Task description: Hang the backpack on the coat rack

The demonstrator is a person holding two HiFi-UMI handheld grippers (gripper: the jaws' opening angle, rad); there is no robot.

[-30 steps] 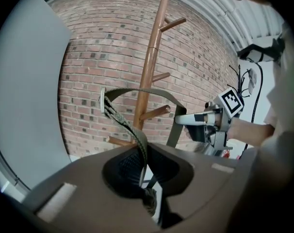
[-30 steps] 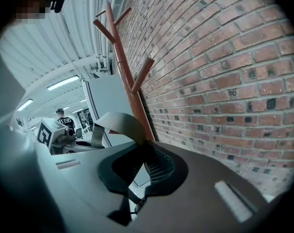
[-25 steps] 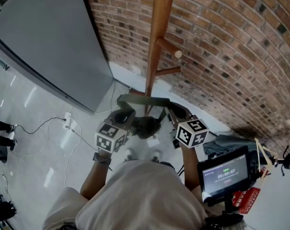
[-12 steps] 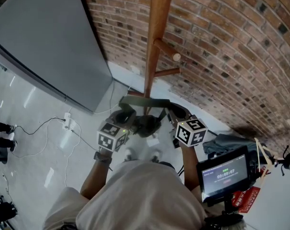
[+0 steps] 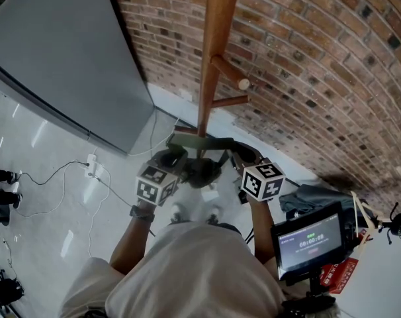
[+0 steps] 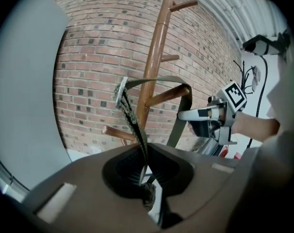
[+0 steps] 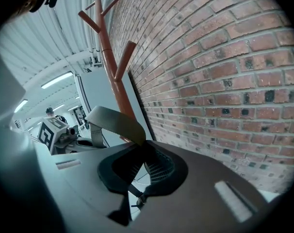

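Left tongs (image 6: pixel 143 178) clamped on the strap (image 5: pixel 199 140). Right tongs (image 7: pixel 137 191) clamped on the same strap further along. That stretches the loop open between them, likely so it can slip over a peg (image 5: pixel 229 73). Backpack (image 5: pixel 202 172) hangs under the strap, right in front of the coat rack (image 5: pixel 212 52), below the peg, not hooked yet. Can't tell what's inside the backpack.

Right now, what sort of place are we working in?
Probably an indoor recording studio or lab: a brick wall, a wooden coat rack on a glossy floor, trailing cables and a small monitor nearby.
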